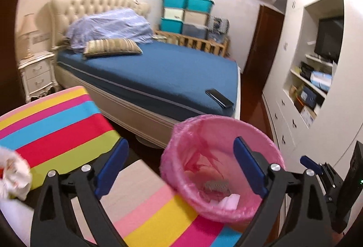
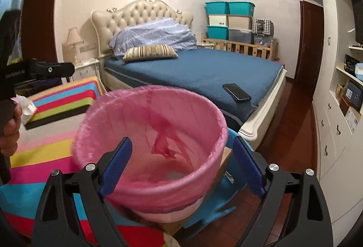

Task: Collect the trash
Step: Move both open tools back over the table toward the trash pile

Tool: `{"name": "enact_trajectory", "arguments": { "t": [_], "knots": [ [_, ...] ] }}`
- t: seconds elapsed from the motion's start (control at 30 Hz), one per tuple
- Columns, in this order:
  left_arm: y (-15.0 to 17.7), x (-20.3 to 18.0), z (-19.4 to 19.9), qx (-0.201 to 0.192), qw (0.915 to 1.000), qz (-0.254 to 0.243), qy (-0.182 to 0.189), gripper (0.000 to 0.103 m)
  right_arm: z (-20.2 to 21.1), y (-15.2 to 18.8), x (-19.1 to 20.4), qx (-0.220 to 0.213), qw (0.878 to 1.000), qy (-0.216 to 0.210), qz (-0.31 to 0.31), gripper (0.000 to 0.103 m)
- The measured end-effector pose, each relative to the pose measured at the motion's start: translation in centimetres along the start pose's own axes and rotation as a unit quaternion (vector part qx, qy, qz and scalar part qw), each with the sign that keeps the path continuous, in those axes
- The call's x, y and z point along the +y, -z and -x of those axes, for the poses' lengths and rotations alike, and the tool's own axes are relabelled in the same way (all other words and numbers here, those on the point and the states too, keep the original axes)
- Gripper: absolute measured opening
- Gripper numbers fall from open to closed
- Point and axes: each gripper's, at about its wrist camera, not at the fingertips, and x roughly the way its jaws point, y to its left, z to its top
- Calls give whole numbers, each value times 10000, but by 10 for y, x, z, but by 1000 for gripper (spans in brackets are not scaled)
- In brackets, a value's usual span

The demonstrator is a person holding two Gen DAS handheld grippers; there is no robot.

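One crumpled tissue (image 1: 15, 175) lies at nine o'clock on the striped mat (image 1: 56, 124), left of the one pink-lined bin (image 1: 223, 165). It looks light, soft and crushable, so pinch its bunched middle gently. Both claws, left gripper (image 1: 181, 165) and right gripper (image 2: 182, 165), stand spread and empty.

Both claws stand wide apart, nothing between their blue fingers. The left claw (image 1: 181, 165) points forward and somewhat downward, its black arms spreading from the lower frame edge; the right claw (image 2: 182, 165) is angled much the same. In the right wrist view, a hand (image 2: 10, 131) grips the left claw's black handle.
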Motion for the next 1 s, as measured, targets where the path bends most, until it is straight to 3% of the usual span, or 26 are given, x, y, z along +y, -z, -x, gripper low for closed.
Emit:
{"name": "enact_trajectory", "arguments": {
  "t": [0.13, 0.23, 0.33, 0.43, 0.5, 0.73, 0.9, 1.0],
  "knots": [
    [16, 1, 46, -255, 9991, -197, -288, 98, 27, 0, 15, -192, 9993, -327, -63, 85],
    [34, 4, 79, -253, 9979, -408, -428, 98, 36, -2, 28, -227, 9981, -553, -176, 85],
    [52, 13, 113, -161, 9978, -546, -335, 98, 39, -4, 49, -113, 9954, -924, -241, 85],
    [71, 29, 146, -49, 9977, -589, -318, 98, 41, -7, 77, -57, 9930, -1177, -57, 85],
    [84, 47, 171, -56, 9970, -586, -498, 98, 43, -6, 104, -4, 9893, -1447, 175, 85],
    [121, 129, 242, -53, 9910, 159, -1327, 98, 42, -1, 201, 262, 9683, -2313, 904, 85],
    [136, 182, 281, -148, 9771, 508, -2063, 98, 37, -5, 252, 395, 9552, -2707, 1132, 85],
    [140, 203, 295, -229, 9717, 727, -2235, 98, 29, -9, 275, 515, 9477, -2902, 1225, 85]
  ]
}}
